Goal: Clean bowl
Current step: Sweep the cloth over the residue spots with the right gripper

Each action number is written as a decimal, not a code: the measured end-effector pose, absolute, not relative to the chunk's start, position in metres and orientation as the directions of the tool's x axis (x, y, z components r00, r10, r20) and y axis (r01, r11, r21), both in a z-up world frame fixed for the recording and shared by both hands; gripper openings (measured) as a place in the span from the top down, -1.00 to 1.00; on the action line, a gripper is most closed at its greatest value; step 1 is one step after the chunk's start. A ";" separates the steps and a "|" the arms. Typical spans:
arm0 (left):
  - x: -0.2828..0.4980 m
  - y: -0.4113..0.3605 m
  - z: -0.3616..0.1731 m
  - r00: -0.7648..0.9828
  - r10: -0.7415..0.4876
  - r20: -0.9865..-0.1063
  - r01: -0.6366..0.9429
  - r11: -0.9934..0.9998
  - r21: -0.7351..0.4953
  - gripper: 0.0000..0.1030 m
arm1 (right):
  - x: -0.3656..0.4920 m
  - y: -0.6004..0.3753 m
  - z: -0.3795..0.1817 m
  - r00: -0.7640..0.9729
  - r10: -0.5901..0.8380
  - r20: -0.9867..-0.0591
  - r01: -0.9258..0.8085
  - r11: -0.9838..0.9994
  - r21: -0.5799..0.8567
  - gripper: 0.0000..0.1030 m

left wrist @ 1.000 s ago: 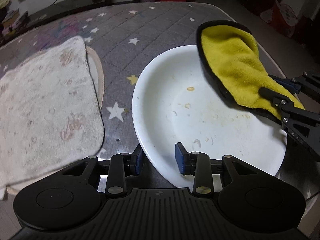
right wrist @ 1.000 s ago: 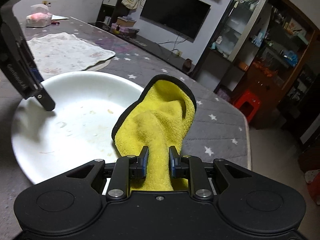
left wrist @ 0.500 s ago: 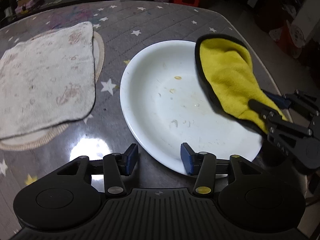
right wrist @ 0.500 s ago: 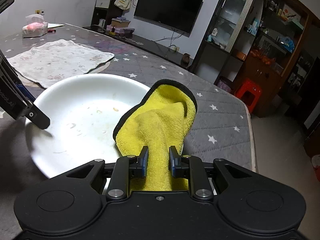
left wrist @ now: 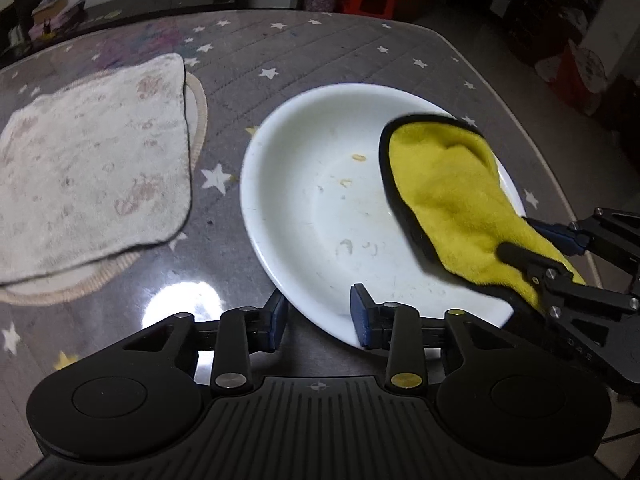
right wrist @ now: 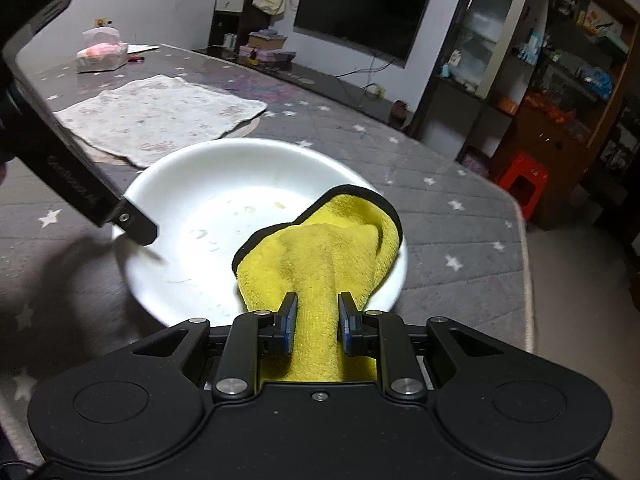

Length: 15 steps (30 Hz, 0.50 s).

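Observation:
A wide white bowl with small food specks sits on the grey star-patterned table; it also shows in the right wrist view. My right gripper is shut on a yellow cloth with a black edge, whose free end lies inside the bowl's right side. My left gripper is open with its fingers straddling the bowl's near rim, one outside, one inside. The right gripper shows at the right of the left wrist view.
A pale stained towel lies over a round woven mat left of the bowl. A tissue pack stands far back on the table. The table's rounded edge runs close to the bowl's right. A red stool stands beyond.
The right gripper has pushed the yellow cloth from the bowl's rim further into the bowl. The left gripper has come back in to straddle the near rim.

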State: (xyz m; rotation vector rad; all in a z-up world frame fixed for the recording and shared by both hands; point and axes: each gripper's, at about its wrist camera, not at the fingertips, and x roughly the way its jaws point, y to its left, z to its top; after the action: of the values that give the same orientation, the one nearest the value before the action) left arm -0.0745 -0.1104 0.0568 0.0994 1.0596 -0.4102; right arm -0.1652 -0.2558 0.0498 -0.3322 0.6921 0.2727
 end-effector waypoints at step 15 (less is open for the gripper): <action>-0.046 -0.120 0.054 0.427 -0.239 -0.872 0.487 0.874 -0.001 0.37 | -0.143 -0.254 0.035 0.750 0.084 -0.655 -0.340 0.900 -0.273 0.58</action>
State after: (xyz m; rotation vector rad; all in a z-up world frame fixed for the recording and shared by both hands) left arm -0.0460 -0.1199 0.0541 0.2680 1.0360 -0.4600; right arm -0.1430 -0.2536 0.0355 -0.3934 0.6868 0.2382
